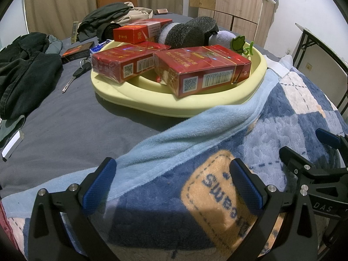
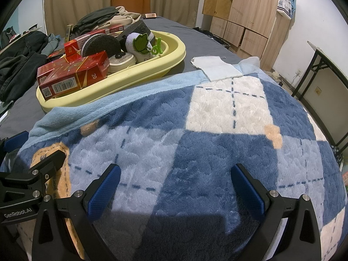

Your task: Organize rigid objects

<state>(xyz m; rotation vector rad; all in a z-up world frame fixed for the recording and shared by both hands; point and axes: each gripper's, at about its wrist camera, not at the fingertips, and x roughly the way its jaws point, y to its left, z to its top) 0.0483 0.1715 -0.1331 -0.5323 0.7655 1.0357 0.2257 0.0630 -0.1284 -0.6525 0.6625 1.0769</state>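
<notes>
Left gripper [image 1: 174,182] & right gripper [image 2: 175,187]: fingers spread, empty, over the plaid blanket [image 2: 195,134]. Red cigarette boxes [image 1: 202,69] are piled in the yellow basin [image 1: 152,102] ahead. Risk: the near box overhangs the rim, so a nudge could tip it out.

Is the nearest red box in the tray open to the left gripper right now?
Probably yes. The left gripper is open and empty above the blanket, and the red box lies on the tray's near rim with nothing standing between them.
</notes>
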